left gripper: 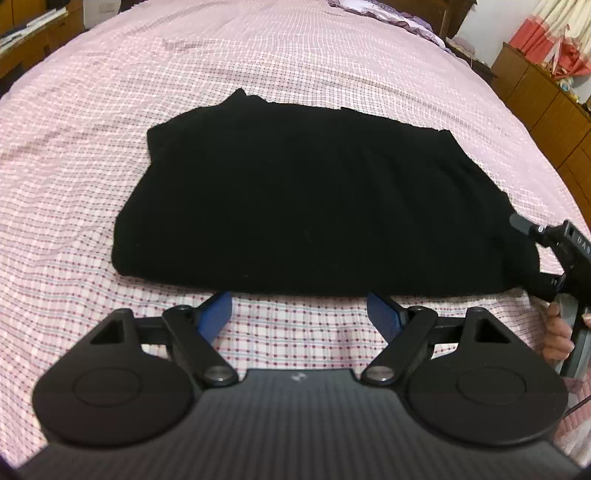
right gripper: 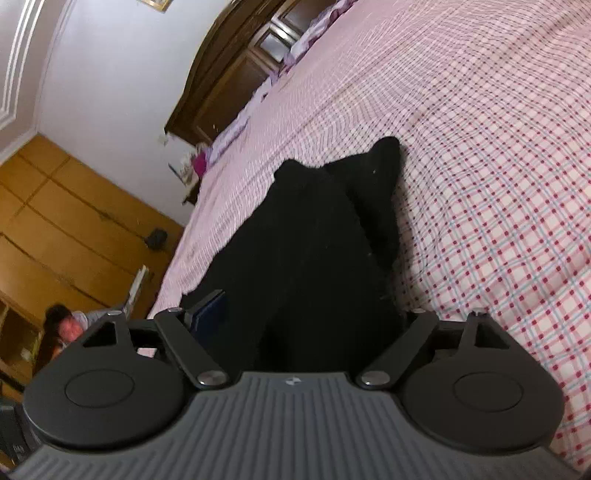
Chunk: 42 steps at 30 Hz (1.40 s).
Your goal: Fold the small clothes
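Observation:
A black garment (left gripper: 310, 199) lies folded and flat on the pink checked bedsheet (left gripper: 110, 184). My left gripper (left gripper: 300, 314) is open just short of the garment's near edge, with only sheet between its blue pads (left gripper: 216, 314). My right gripper (left gripper: 526, 254) stands at the garment's right end, tilted, with its fingers spread wide above and below the cloth. In the right wrist view the garment (right gripper: 317, 240) runs between the open jaws of the right gripper (right gripper: 310, 314). One blue pad (right gripper: 210, 310) shows there; cloth hides the other.
The bed fills most of both views. A purple pillow (left gripper: 388, 11) lies at the head by a dark wooden headboard (right gripper: 229, 70). Wooden cabinets (left gripper: 546, 92) line the right side. A hand (left gripper: 557, 332) holds the right gripper. Another person (right gripper: 66, 328) sits beyond the bed.

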{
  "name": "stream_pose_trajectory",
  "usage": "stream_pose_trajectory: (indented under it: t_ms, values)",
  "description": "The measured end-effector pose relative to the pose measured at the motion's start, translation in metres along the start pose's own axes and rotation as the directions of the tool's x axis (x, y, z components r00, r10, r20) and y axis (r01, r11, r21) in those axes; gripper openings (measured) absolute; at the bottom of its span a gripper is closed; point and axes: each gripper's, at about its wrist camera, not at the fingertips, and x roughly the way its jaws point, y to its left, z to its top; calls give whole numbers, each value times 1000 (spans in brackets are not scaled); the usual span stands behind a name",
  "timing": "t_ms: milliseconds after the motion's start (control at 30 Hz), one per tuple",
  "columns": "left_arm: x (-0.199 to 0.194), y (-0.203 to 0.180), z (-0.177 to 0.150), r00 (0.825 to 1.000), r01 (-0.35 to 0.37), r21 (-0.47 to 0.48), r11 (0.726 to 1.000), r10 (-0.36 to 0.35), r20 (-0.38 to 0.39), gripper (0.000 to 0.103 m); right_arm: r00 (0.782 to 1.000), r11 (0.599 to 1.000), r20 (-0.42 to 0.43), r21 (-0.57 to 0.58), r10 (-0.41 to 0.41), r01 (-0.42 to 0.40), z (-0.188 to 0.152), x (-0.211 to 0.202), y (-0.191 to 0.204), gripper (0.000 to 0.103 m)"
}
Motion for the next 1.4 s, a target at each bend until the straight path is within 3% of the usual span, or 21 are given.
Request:
stream_pose_trajectory:
  t_ms: [133,300,367,867,1200,1400]
  values:
    - [-2,2,-2,1000,-17,7,1000,17,0,82,999,1000,34,28,1,-2,0,-4,-6,74]
    - [-2,8,-8,1000,-25,-5,1000,25,-16,82,999,996,54,91,4,-9,2,-8,-21,39]
    - [-2,9,-10,999,-32,3,999,32,-21,81,998,993,56,115,15,-21,2,-9,-26,33]
    - [-6,14,-15,999,-28,16,999,29,-32,82,998,997,61,77,-9,4,4,-9,-13,31]
    - [-16,13,-19,999,-26,37,999,27,-26,81,995,999,101,-37,16,-12,16,-12,31,24]
    - [-29,24,-14,998,-68,76,995,68,-8,81,993,992,102,-123,52,-39,20,-9,81,22]
